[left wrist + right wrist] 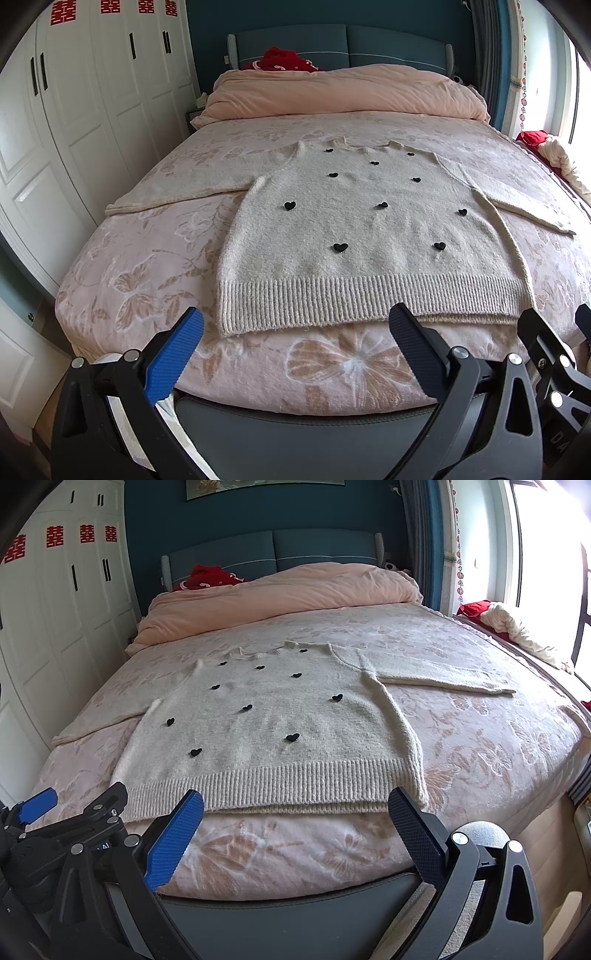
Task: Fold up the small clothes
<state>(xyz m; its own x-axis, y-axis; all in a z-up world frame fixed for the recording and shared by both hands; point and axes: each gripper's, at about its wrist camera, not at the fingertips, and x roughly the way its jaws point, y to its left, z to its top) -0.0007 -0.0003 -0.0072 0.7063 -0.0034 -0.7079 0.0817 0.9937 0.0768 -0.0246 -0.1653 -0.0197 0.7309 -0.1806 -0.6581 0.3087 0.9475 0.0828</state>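
A cream knitted sweater [369,229] with small black hearts lies flat, front up, on the bed, both sleeves spread out sideways; it also shows in the right wrist view [266,731]. Its ribbed hem faces me near the foot of the bed. My left gripper [295,328] is open and empty, held just short of the hem. My right gripper [295,808] is open and empty, also just short of the hem. In the right wrist view the left gripper [74,812] shows at the lower left. In the left wrist view part of the right gripper [546,350] shows at the lower right.
The bed [147,280] has a pink floral cover and a folded pink duvet [343,92] at the headboard end. White wardrobes [74,110] stand on the left. A window seat with red and cream fabric [517,627] lies on the right. A dark footboard edge [295,897] runs below the grippers.
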